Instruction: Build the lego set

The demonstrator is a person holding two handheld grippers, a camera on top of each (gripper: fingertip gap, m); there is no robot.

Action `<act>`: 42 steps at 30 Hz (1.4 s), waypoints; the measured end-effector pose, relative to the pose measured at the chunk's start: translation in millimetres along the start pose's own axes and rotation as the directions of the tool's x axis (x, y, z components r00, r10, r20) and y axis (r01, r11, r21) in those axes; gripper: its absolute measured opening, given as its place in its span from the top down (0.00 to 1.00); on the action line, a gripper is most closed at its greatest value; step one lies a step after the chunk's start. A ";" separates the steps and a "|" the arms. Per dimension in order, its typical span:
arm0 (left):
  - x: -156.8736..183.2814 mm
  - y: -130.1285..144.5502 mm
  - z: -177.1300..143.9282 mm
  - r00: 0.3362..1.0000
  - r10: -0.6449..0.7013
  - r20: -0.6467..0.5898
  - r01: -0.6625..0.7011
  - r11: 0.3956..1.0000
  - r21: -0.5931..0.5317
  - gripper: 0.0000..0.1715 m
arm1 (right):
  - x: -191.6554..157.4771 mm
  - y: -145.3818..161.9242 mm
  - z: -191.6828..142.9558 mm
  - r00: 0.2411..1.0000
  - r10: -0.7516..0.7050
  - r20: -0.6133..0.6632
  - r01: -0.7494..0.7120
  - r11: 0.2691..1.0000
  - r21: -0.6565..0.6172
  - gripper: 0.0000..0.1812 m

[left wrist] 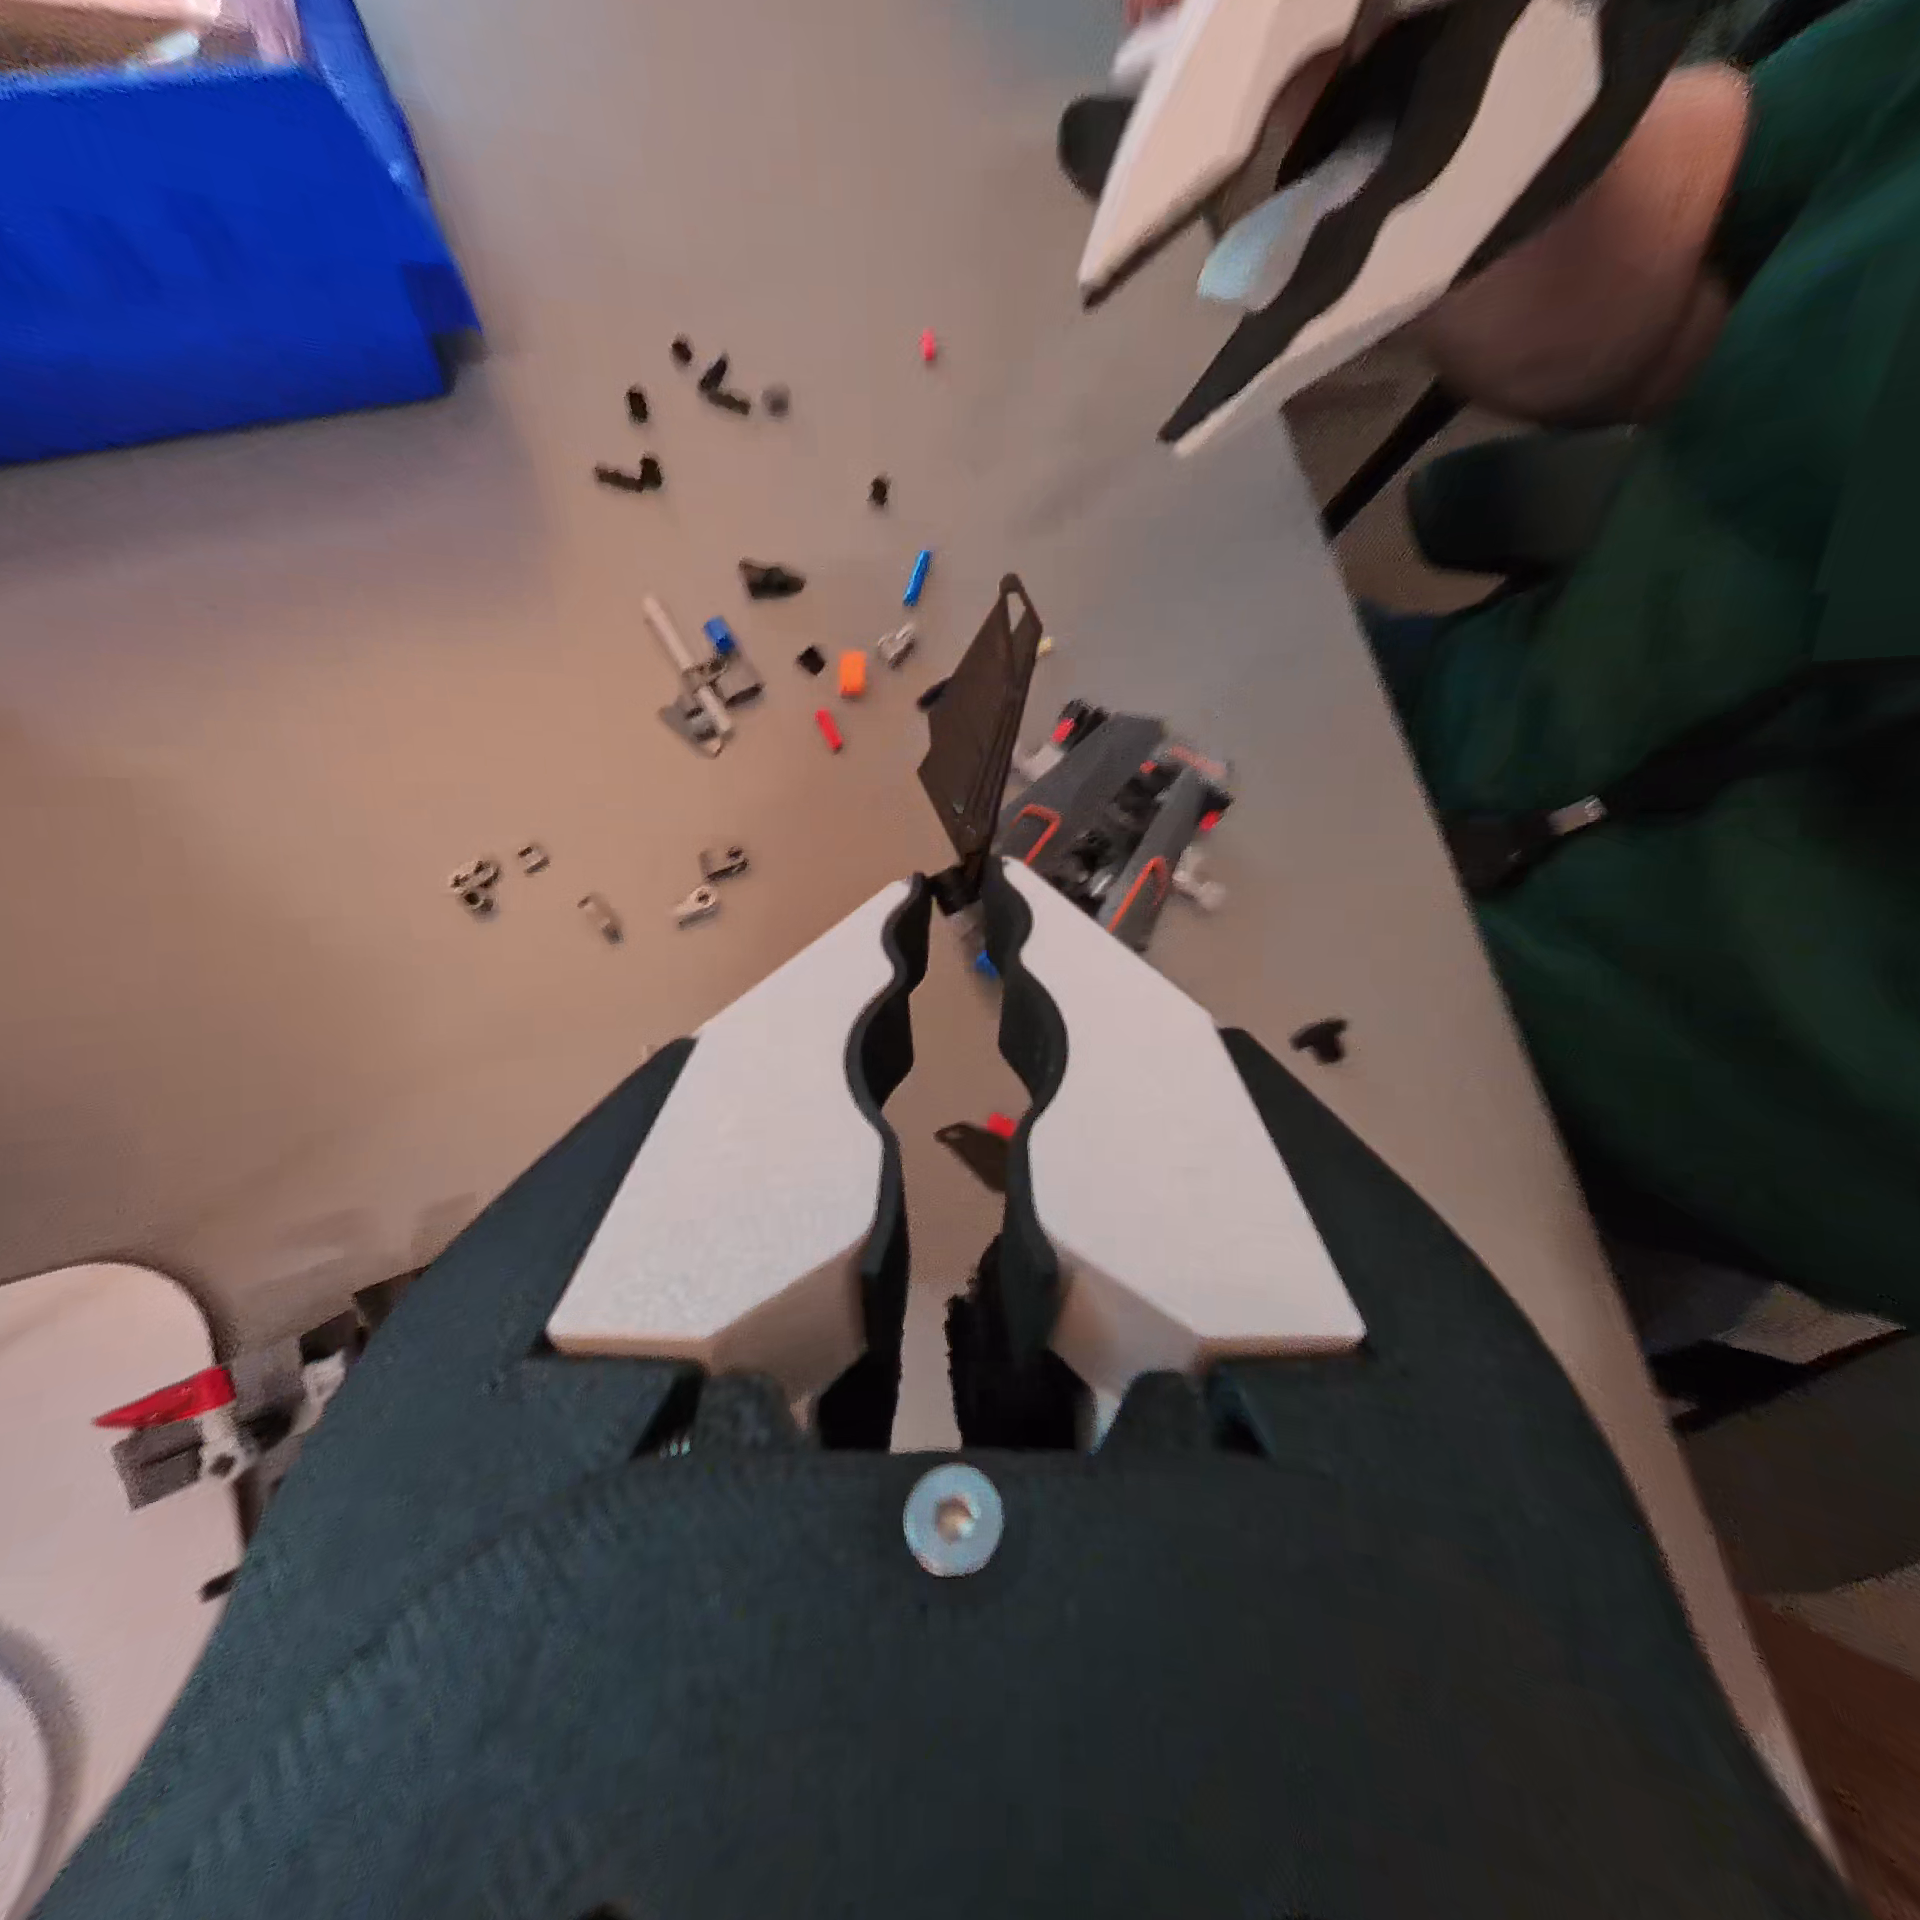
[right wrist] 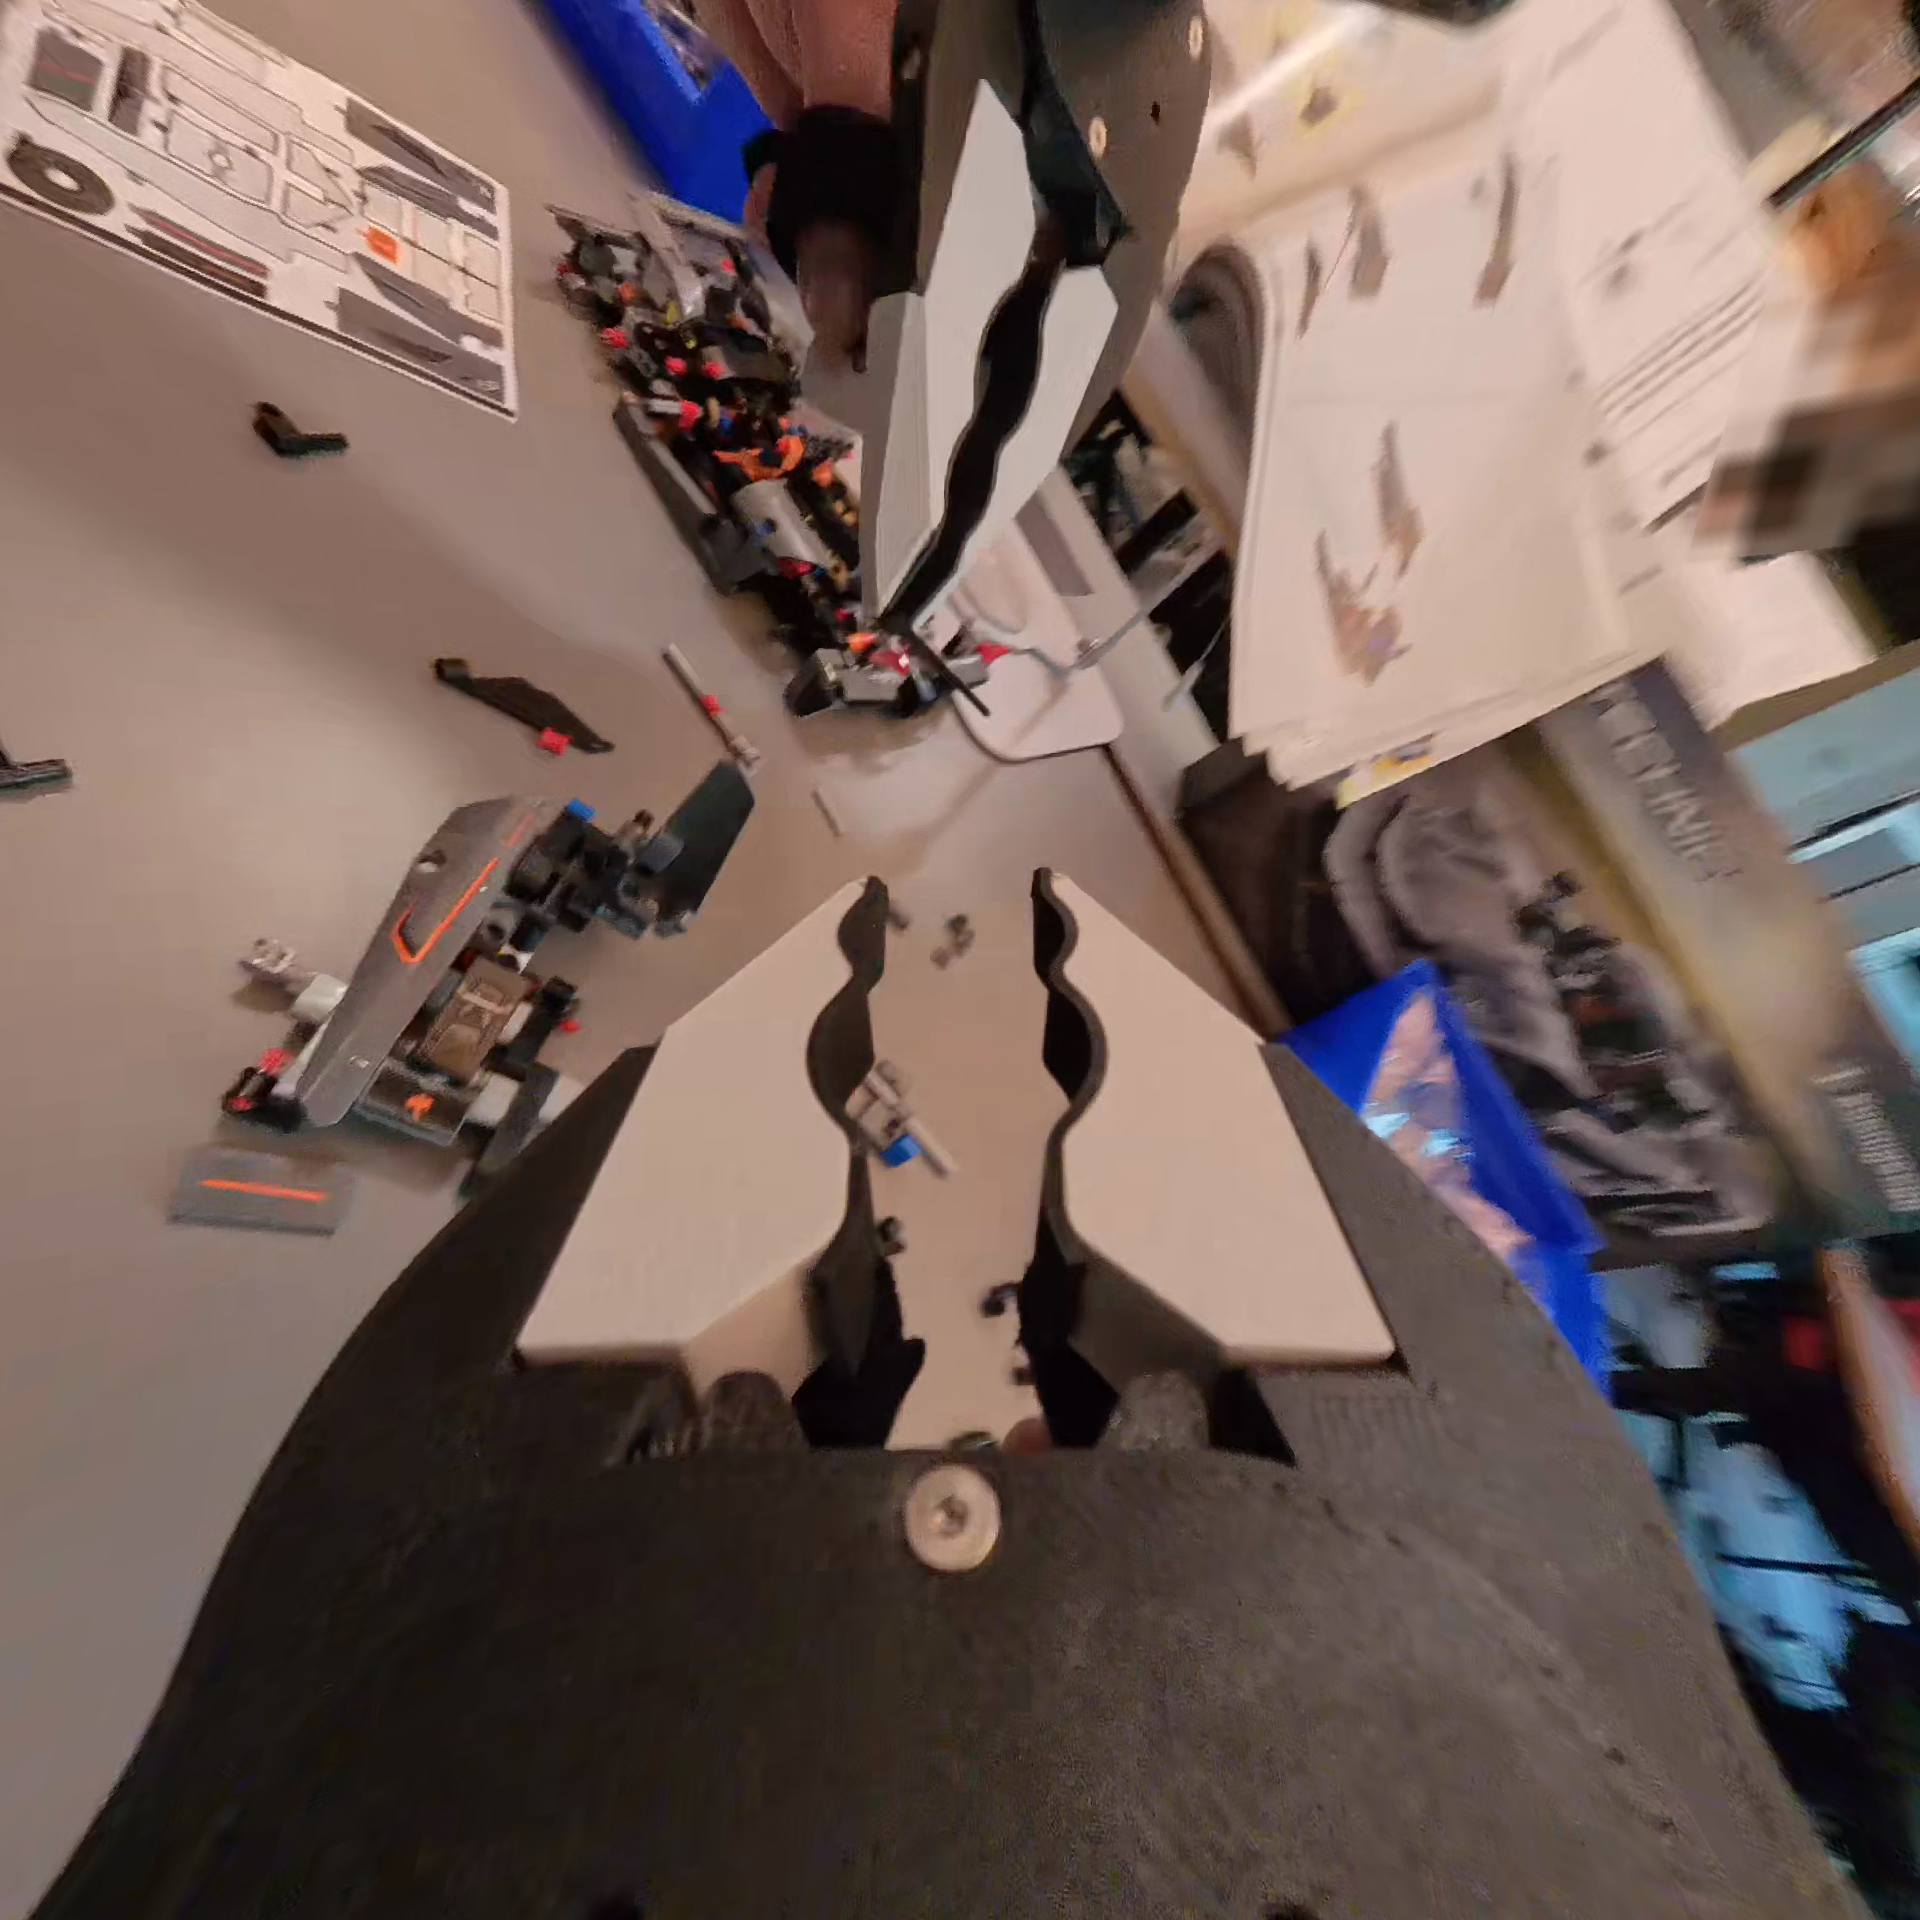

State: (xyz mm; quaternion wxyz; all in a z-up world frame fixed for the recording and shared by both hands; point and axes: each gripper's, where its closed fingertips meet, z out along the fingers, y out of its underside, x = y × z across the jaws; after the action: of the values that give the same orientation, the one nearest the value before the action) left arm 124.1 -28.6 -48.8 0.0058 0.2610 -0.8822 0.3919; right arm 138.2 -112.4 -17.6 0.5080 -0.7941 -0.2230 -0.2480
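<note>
My left gripper [left wrist: 958, 888] is shut on a flat black lego panel [left wrist: 982, 717] and holds it up above the table. A grey sub-assembly with orange stripes [left wrist: 1127, 821] lies just beyond it. My right gripper [right wrist: 956, 883] is open and empty above the table; a small grey and blue piece [right wrist: 894, 1117] lies on the table between its fingers. In the left wrist view it hangs at the upper right [left wrist: 1278, 239]. In the right wrist view the left gripper [right wrist: 904, 618] shows farther off, over a larger black model [right wrist: 717, 405]. A grey winged sub-assembly [right wrist: 436, 987] lies to the left.
Several loose small pieces [left wrist: 769, 582] lie across the table. A blue bin [left wrist: 208, 249] stands at the far left. A sticker sheet [right wrist: 260, 197] lies at the top left, a grey sticker strip [right wrist: 260, 1190] near it. The table edge [left wrist: 1382, 665] runs along a person in a green top. About 10 cm separates my left fingertips from my right. To reach the larger black model [right wrist: 717, 405] in a straight line is about 25 cm for my left fingers, about 35 cm for my right.
</note>
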 end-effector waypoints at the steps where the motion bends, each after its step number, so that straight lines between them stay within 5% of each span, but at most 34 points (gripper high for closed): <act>1: 9.1 -5.9 -4.3 1.000 -0.012 -0.022 0.012 1.000 0.017 0.95 | -0.7 -10.7 -1.9 0.999 -0.049 -0.024 0.049 0.999 0.002 0.85; 12: 86.3 -12.3 -4.5 0.988 0.011 -0.154 -0.019 0.999 -0.051 0.95 | -45.7 -58.1 -3.4 0.929 -0.367 0.059 0.369 0.928 -0.044 0.93; 17: 96.2 -13.2 0.0 0.983 0.004 -0.183 -0.017 0.997 -0.070 0.95 | -54.0 -57.6 -7.4 0.939 -0.327 0.106 0.335 0.940 -0.070 1.00; 21: 90.5 -22.1 0.3 0.988 0.005 -0.151 -0.006 1.000 -0.006 0.94 | -48.7 -53.4 -9.8 0.982 -0.155 0.112 0.166 0.982 -0.090 1.00; 27: 71.2 -26.8 -10.7 0.988 -0.028 0.152 -0.006 0.976 0.216 0.74 | -47.3 -29.2 -9.1 0.970 0.194 0.148 -0.172 0.973 -0.151 1.00; 32: 55.6 17.6 23.4 0.875 -0.173 0.453 0.053 0.963 0.266 0.64 | -60.3 -11.5 -1.8 0.904 0.389 0.178 -0.353 0.914 -0.201 1.00; 39: 31.2 44.6 66.5 0.668 -0.217 0.712 0.054 0.968 0.245 0.70 | -73.5 14.2 14.7 0.848 0.504 0.166 -0.451 0.849 -0.276 1.00; 42: 26.3 44.4 71.1 0.687 -0.272 0.674 0.075 0.949 0.306 0.70 | -77.3 19.7 16.4 0.843 0.512 0.166 -0.457 0.843 -0.283 1.00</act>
State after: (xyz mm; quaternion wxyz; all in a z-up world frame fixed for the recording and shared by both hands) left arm 94.6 -65.2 -123.0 -0.3297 0.4725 -0.7294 0.3688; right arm 92.8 -112.8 -85.3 0.4277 -0.9021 -0.0416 -0.0394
